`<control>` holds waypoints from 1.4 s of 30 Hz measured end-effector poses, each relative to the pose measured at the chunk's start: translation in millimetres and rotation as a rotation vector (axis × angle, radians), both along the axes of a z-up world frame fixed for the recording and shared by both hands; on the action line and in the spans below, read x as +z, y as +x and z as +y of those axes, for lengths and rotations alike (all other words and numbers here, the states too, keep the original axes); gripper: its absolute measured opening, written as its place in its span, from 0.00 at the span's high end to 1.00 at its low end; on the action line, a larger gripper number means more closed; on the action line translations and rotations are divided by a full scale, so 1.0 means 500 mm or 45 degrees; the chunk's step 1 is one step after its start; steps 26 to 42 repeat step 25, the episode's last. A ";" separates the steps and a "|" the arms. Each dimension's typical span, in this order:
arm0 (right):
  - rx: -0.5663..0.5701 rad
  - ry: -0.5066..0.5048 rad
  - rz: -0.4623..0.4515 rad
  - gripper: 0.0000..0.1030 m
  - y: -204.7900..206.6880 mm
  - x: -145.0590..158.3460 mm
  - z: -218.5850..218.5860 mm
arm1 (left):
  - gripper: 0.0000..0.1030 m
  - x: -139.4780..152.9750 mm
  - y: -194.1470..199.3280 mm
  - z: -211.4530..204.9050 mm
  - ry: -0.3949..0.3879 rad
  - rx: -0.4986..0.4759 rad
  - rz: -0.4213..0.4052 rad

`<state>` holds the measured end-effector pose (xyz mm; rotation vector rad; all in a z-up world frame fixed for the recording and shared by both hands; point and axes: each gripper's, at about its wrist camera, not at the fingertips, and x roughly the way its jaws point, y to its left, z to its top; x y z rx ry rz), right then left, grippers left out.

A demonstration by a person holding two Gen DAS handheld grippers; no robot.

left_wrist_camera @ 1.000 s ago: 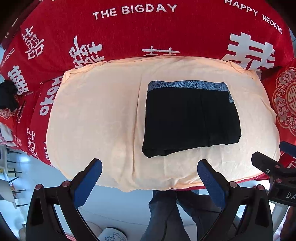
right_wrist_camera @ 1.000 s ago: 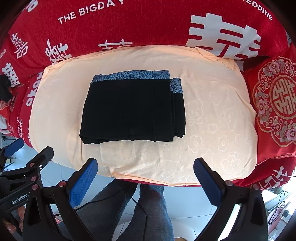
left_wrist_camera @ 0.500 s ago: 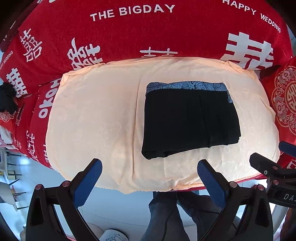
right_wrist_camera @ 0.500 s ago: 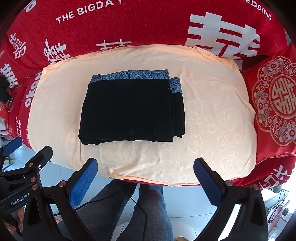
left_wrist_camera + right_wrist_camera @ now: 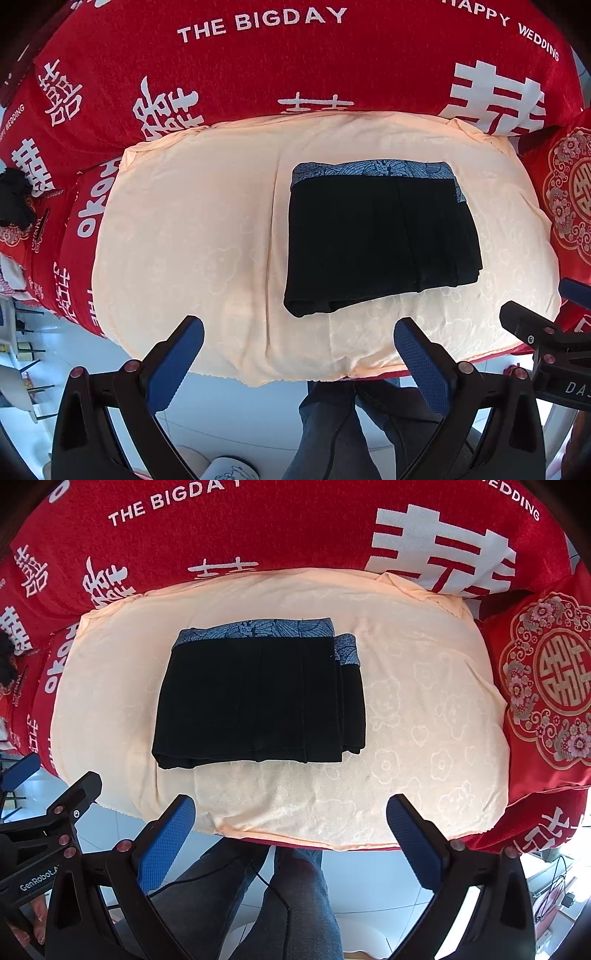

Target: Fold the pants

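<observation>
Pants (image 5: 258, 698) folded; second waistband layer (image 5: 347, 649) only right-view.

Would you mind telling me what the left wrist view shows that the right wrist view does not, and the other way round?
Only the left wrist view shows the full HAPPY WEDDING lettering and a white printed object on the floor. Only the right wrist view shows the whole round-emblem red cushion and the GenRobot label on the left gripper. Both show the folded black pants with their blue patterned waistband lying on the peach towel, both grippers open and holding nothing.
</observation>
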<state>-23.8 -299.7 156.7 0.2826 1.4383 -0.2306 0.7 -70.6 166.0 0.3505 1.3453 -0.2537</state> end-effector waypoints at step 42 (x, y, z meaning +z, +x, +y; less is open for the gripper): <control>0.009 0.004 0.014 0.00 -0.003 -0.011 0.005 | 0.00 -0.006 -0.006 -0.003 -0.029 -0.003 0.016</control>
